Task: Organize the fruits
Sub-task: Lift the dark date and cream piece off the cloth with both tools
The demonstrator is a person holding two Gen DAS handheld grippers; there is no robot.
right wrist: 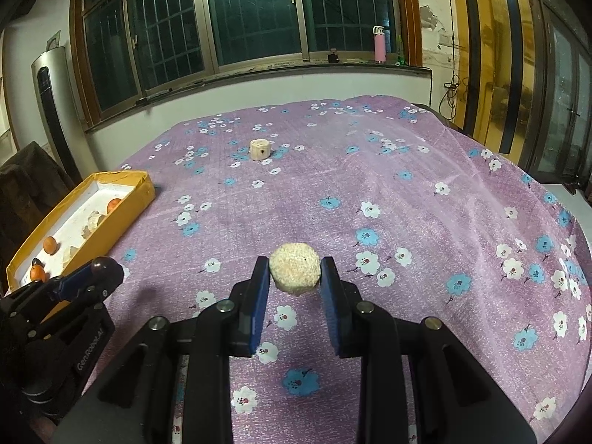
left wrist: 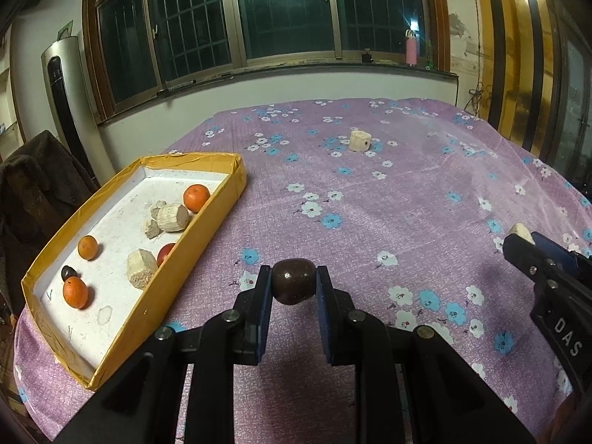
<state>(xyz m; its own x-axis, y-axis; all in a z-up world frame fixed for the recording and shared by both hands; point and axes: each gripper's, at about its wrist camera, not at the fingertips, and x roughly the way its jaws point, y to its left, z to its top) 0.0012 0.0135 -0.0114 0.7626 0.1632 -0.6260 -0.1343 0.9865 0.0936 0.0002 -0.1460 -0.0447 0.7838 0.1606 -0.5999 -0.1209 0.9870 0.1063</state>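
Observation:
My left gripper (left wrist: 294,281) is shut on a dark brown round fruit (left wrist: 294,282), held above the purple floral cloth just right of the yellow tray (left wrist: 218,218). The tray holds three oranges (left wrist: 196,197), a red fruit (left wrist: 166,253), a small dark fruit (left wrist: 68,272) and pale cut chunks (left wrist: 172,217). My right gripper (right wrist: 295,275) is shut on a pale cut chunk (right wrist: 295,273) above the cloth. Each gripper shows in the other view: the right one (left wrist: 525,238) and the left one (right wrist: 105,266). Another pale chunk (right wrist: 259,149) lies far on the table.
The table is covered by a purple flowered cloth (right wrist: 425,203). The tray shows at the left in the right wrist view (right wrist: 122,207). A chair with a dark coat (left wrist: 33,192) stands left of the table. A windowsill with a pink bottle (left wrist: 411,48) is behind.

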